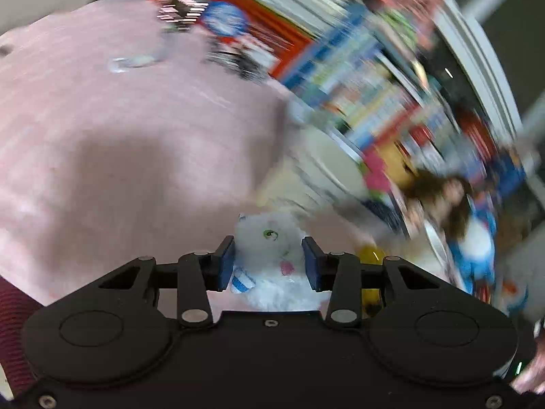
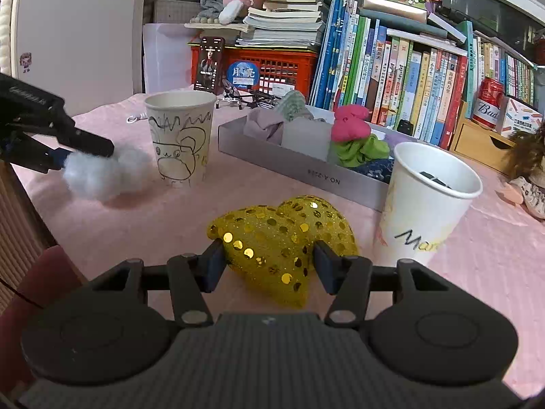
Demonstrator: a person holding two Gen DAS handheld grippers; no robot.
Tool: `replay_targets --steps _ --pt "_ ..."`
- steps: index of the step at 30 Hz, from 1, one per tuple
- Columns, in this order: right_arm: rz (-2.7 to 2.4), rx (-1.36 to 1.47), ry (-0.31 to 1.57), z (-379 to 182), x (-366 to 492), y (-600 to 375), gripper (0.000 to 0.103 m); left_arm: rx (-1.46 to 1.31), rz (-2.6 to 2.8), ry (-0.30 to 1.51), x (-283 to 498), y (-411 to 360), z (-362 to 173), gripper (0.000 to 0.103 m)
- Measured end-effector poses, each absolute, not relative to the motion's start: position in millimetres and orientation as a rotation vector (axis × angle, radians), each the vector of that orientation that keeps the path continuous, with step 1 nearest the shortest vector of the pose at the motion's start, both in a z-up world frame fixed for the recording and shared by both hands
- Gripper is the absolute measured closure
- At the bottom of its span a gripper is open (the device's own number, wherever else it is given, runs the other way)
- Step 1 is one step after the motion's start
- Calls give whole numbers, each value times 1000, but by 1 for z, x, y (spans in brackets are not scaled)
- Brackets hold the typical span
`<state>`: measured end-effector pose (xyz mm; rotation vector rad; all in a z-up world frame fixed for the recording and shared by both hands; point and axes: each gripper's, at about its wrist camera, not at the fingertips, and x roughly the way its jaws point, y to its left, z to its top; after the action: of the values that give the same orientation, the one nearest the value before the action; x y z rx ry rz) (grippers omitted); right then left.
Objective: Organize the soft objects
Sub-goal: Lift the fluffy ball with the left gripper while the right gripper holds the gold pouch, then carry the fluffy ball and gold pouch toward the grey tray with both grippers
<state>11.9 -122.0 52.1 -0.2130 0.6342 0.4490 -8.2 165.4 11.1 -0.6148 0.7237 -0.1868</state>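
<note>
Two grippers, one soft toy in each, over pink cloth.
Pink tablecloth [image 2: 163, 218]: spread under everything; fills the left half of the blurred left wrist view.
Row of books [image 2: 391, 78]: upright along the back, right of the red plastic crate [image 2: 282, 68]; stacked books and a pink plush on top of the crate.
Grey tray [image 2: 299, 167]: long and shallow, lying at an angle between the two cups; holds folded grey cloth, a magenta soft piece [image 2: 351, 124], green fabric [image 2: 361, 151] and dark blue fabric.
Right paper cup [image 2: 425, 201]: white, lettering on its side, just beside the tray's near end; something dark inside, kind not clear.
Left paper cup [image 2: 180, 139]: white with a pen-drawn animal, upright, just left of the tray.
Yellow sequined heart [image 2: 282, 238]: resting on the cloth between the pads, near the right cup.
Right gripper [image 2: 269, 266]: jaws partly apart, blue pads against the heart's two sides; firmness of the squeeze cannot be told.
White plush toy [image 1: 272, 255]: green eye, pink mouth patch, blue-striped bit at its side; seen from the right wrist as a white fluffy lump low over the cloth, left of the drawn cup.
Left gripper [image 1: 269, 260]: jaws closed in on the plush, pads pressed into its fur on both sides.
Red can [image 2: 488, 102]: on a small wooden drawer unit at far right.
</note>
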Motion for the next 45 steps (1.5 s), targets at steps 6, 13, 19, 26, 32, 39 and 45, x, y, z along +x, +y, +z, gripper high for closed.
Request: replay_targets --steps 6,13,19,26,32,39,45 --pt "431 -225 637 55 1 -131 44 -369 -308 657 -18 90 25 63" --pt "406 -244 643 57 -7 -144 34 -182 -293 585 -19 34 19 60" --pt "419 -190 635 58 -11 -154 16 -80 -265 561 -17 25 13 26" --pt "396 -91 634 58 -13 -165 0 62 -249 532 -24 13 5 17" --pt "370 -7 663 50 -9 -168 0 50 -262 561 -16 10 -3 18" --pt "389 92 673 49 2 -170 7 20 -287 578 -10 10 -7 34" --pt "367 101 682 46 3 -168 24 0 -275 586 -7 13 -8 43"
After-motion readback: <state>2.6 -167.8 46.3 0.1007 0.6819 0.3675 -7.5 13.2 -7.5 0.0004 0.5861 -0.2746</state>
